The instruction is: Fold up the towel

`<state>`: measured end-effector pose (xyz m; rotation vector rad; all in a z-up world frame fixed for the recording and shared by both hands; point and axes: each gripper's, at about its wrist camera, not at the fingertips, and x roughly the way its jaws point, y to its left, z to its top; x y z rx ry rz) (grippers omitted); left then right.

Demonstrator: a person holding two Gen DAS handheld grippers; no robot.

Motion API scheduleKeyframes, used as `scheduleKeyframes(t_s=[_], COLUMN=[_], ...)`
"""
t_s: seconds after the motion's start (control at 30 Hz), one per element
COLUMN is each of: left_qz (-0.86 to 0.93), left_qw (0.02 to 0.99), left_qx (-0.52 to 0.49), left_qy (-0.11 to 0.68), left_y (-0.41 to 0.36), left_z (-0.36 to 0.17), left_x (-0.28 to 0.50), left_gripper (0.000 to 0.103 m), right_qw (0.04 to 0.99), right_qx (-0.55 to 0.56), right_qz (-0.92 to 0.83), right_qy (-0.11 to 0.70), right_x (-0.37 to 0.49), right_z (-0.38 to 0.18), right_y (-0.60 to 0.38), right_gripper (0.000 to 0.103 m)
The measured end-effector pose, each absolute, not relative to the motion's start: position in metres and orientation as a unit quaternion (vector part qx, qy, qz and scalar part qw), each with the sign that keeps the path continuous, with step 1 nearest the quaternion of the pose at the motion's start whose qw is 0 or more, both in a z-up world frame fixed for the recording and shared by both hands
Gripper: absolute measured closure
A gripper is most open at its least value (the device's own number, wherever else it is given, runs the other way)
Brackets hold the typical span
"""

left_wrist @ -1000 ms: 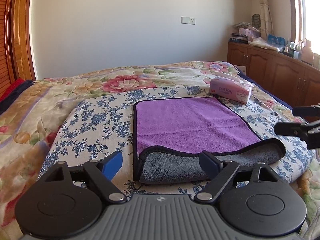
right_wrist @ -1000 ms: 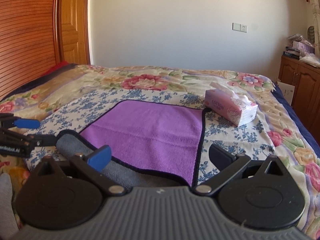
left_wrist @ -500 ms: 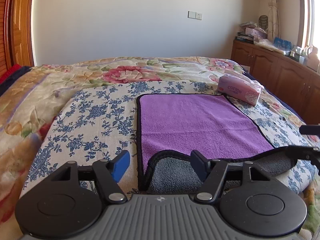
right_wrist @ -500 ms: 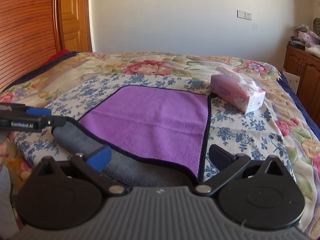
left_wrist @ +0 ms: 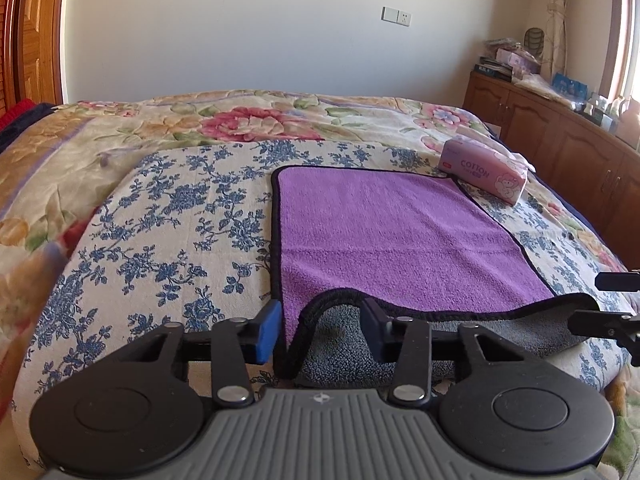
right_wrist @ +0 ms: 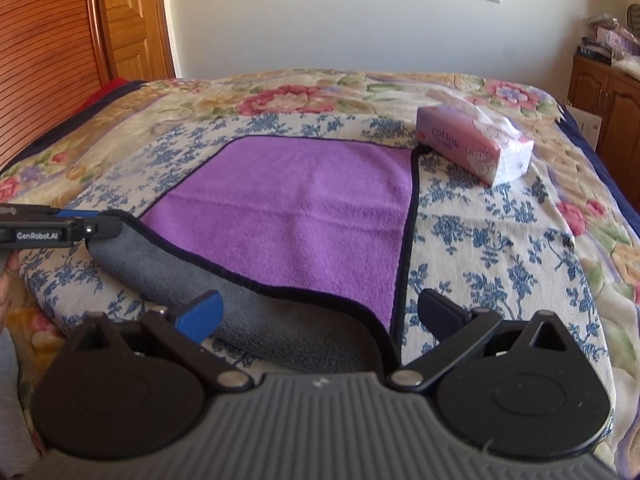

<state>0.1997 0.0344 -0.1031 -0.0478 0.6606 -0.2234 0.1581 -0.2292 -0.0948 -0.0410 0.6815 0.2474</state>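
Observation:
A purple towel (left_wrist: 392, 232) with a black hem and grey underside lies flat on the bed; it also shows in the right wrist view (right_wrist: 296, 208). Its near edge is rolled up, grey side (left_wrist: 344, 344) showing. My left gripper (left_wrist: 320, 326) is open, its fingers on either side of the towel's raised near-left corner. My right gripper (right_wrist: 316, 314) is open wide around the near-right corner. The right gripper shows at the right edge of the left wrist view (left_wrist: 612, 304); the left gripper shows at the left of the right wrist view (right_wrist: 60, 228).
A pink tissue pack (left_wrist: 484, 170) lies just past the towel's far right corner, also in the right wrist view (right_wrist: 476, 144). The bed has a blue-flowered cloth (left_wrist: 180, 216). Wooden cabinets (left_wrist: 560, 136) stand to the right, a wooden door (right_wrist: 128, 20) to the left.
Both grippers have moved forward and down to the towel's near edge. The left jaws have narrowed around the raised corner. The grey rolled edge now sits between the fingers.

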Motion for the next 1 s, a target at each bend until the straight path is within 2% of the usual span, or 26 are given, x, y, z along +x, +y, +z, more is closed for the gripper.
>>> scheduleKeyframes(t_s=[0.07, 0.13, 0.17, 0.2, 0.23, 0.4, 0.7, 0.83, 0.9, 1.0], left_qz=[-0.113, -0.113, -0.112, -0.112, -0.111, -0.107, -0.105, -0.107, -0.111, -0.114], left_qw=[0.937, 0.936, 0.935, 0.935, 0.934, 0.932, 0.930, 0.929, 0.930, 0.930], left_qx=[-0.026, -0.025, -0.025, -0.026, -0.026, -0.027, -0.025, -0.028, -0.028, -0.027], left_qy=[0.329, 0.333, 0.334, 0.337, 0.339, 0.346, 0.352, 0.352, 0.348, 0.348], left_y=[0.034, 0.034, 0.034, 0.034, 0.034, 0.035, 0.035, 0.036, 0.036, 0.035], left_z=[-0.105, -0.106, -0.107, -0.107, -0.108, -0.110, -0.112, -0.112, -0.111, -0.110], left_x=[0.200, 0.200, 0.200, 0.200, 0.200, 0.201, 0.202, 0.201, 0.201, 0.200], left_gripper=[0.068, 0.069, 0.070, 0.071, 0.072, 0.074, 0.081, 0.087, 0.094, 0.095], right_qw=[0.932, 0.929, 0.927, 0.925, 0.922, 0.913, 0.904, 0.905, 0.906, 0.906], right_qx=[-0.015, -0.006, -0.001, 0.003, 0.007, 0.013, 0.028, 0.034, 0.034, 0.029], right_qz=[0.119, 0.118, 0.118, 0.120, 0.121, 0.132, 0.139, 0.132, 0.131, 0.131], right_qy=[0.341, 0.351, 0.355, 0.361, 0.367, 0.387, 0.403, 0.402, 0.402, 0.402], right_x=[0.161, 0.164, 0.165, 0.166, 0.168, 0.170, 0.175, 0.176, 0.176, 0.176], right_z=[-0.097, -0.099, -0.100, -0.101, -0.102, -0.107, -0.108, -0.105, -0.104, -0.103], right_y=[-0.232, -0.235, -0.237, -0.238, -0.239, -0.239, -0.245, -0.250, -0.251, -0.252], right_gripper=[0.000, 0.001, 0.004, 0.012, 0.015, 0.019, 0.037, 0.049, 0.058, 0.070])
